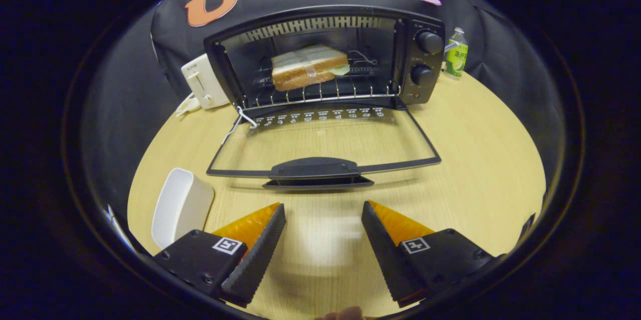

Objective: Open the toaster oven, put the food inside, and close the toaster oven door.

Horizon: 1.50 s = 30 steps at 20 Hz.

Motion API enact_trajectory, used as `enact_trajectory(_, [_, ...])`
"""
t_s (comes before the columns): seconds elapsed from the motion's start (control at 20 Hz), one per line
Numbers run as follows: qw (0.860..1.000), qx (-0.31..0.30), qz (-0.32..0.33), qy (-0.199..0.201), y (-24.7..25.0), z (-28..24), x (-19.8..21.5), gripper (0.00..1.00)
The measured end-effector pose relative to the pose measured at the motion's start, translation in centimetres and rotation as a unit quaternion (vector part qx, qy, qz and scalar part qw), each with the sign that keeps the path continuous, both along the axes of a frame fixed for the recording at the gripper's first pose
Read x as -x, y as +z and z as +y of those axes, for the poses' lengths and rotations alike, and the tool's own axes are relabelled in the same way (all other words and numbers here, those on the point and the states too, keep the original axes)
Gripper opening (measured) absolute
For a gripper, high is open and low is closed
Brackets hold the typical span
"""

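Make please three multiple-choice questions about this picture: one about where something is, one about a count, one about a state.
1. Where is the wrapped sandwich?
A. on the wire rack inside the black toaster oven
B. on the wooden table
C. in the white dish

2. How many round knobs does the oven's panel have?
A. one
B. two
C. four

3. How is the oven's glass door?
A. shut
B. folded down open
C. taken off

Answers:
1. A, it lies on the rack behind the open door.
2. B, an upper knob and a lower knob are there.
3. B, the door lies flat over the table, its handle just ahead of the open, empty gripper.
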<state>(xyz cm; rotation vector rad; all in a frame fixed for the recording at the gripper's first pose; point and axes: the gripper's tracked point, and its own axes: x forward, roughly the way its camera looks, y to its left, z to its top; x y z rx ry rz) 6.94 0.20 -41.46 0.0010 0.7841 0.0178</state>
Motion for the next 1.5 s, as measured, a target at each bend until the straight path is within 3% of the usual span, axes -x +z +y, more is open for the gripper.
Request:
enact_trajectory(0.5, [0.999, 0.023, -0.024, -0.017, 0.4, 0.3, -1.5, 1.0])
enact_trajectory(1.0, [0.997, 0.013, -0.073, -0.019, 6.3, 0.9, -0.4, 1.0])
enact_trajectory(1.5, [0.988, 0.031, -0.152, 0.001, 12.8, 1.4, -2.9, 1.0])
